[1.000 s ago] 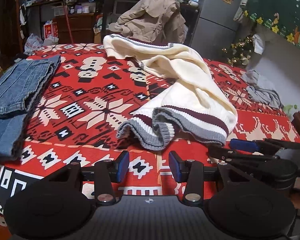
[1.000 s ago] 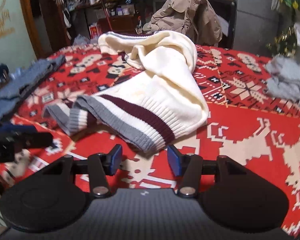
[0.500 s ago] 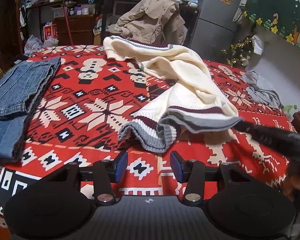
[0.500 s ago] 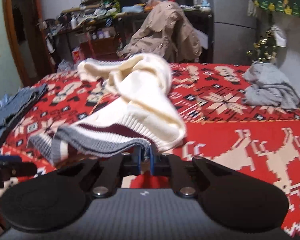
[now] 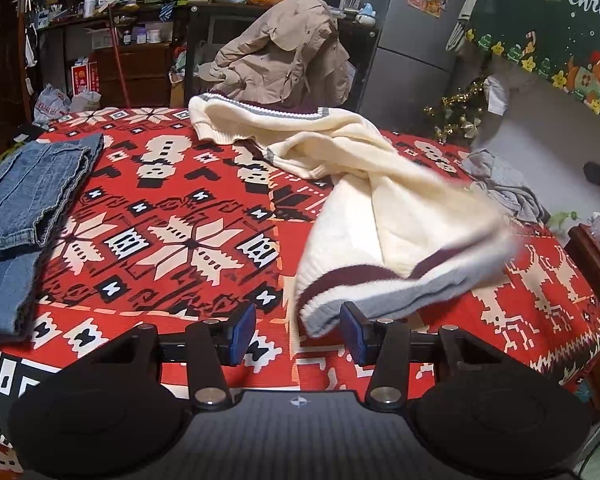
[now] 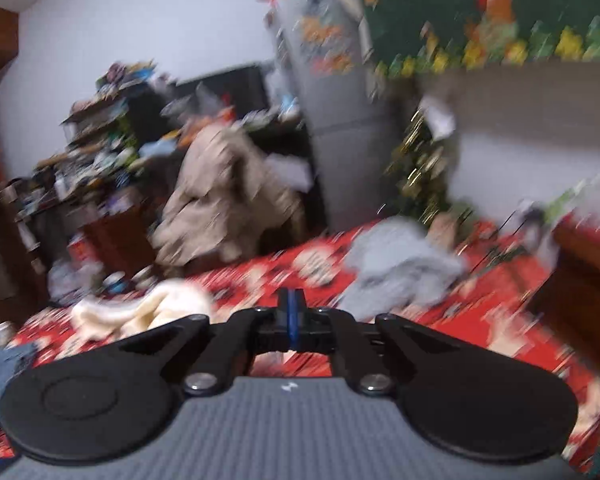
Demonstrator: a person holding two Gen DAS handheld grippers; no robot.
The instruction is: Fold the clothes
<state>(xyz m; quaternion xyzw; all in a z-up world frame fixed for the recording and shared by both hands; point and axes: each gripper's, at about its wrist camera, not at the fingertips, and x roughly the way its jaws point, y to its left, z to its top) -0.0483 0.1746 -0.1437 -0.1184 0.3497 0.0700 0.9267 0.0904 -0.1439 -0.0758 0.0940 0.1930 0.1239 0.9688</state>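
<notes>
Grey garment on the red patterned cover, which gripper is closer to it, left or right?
Right. The right gripper points toward the grey garment, just ahead of it. The left gripper is farther back, with the cream sweater lying between it and the garment.

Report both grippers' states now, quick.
Left gripper: open, holding nothing.
Right gripper: closed, nothing visibly held.

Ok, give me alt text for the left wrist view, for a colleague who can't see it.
A cream sweater with maroon and grey stripes has its hem lifted and blurred just beyond the open left gripper, which holds nothing. It trails across a red patterned blanket, with folded jeans on the left and a grey garment on the right.
</notes>
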